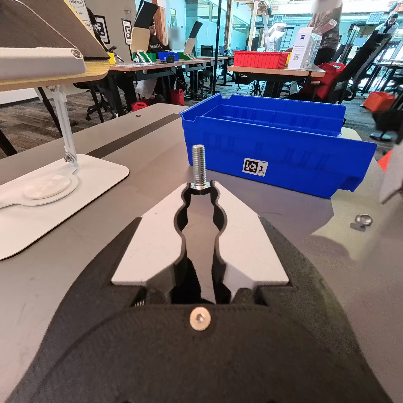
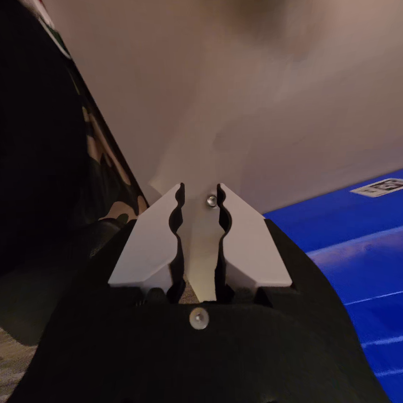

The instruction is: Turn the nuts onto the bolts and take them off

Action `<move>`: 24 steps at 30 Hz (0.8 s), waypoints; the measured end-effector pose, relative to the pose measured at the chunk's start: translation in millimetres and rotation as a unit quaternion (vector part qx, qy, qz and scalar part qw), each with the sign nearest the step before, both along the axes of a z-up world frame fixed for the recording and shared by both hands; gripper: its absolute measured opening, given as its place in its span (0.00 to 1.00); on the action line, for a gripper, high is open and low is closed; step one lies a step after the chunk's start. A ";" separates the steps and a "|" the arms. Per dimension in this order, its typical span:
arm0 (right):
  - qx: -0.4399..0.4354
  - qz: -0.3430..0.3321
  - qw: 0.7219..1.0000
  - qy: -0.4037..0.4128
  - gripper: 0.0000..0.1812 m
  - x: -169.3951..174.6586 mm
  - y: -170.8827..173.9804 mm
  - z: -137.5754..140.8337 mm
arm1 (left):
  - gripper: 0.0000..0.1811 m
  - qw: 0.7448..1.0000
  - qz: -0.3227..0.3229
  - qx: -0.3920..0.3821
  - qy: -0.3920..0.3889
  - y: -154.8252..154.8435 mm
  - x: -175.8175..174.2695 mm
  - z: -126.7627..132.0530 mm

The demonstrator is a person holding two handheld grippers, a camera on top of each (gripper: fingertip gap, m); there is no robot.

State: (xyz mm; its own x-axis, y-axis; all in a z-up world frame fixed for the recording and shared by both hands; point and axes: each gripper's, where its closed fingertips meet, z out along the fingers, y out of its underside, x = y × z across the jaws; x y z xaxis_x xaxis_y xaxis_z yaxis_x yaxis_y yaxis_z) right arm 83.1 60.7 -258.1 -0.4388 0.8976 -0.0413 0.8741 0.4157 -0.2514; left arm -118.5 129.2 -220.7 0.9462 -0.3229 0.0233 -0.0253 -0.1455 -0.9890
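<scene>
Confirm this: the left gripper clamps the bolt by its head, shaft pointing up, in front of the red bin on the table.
Not quite. The bin right behind the bolt is blue, not red, as the left wrist view shows. The rest stands: the left gripper clamps the bolt's hex head, shaft pointing up.

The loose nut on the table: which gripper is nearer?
Right. The right gripper is open with the nut between its fingertips; the left gripper is off to the side, shut on the bolt.
</scene>
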 end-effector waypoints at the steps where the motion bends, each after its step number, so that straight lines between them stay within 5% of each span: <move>1: 0.002 -0.004 1.000 0.000 0.14 8.4 -4.0 -6.7 | 0.09 1.000 -0.001 -0.001 0.000 0.0 0.6 -0.2; 8: 0.028 -0.098 0.995 0.010 0.12 40.0 10.9 -51.3 | 0.09 1.000 -0.007 -0.003 0.008 0.0 6.2 -1.3; 24: -0.036 -0.124 0.987 0.097 0.08 14.9 3.8 -53.2 | 0.09 1.000 -0.008 -0.007 0.005 0.9 5.7 -3.3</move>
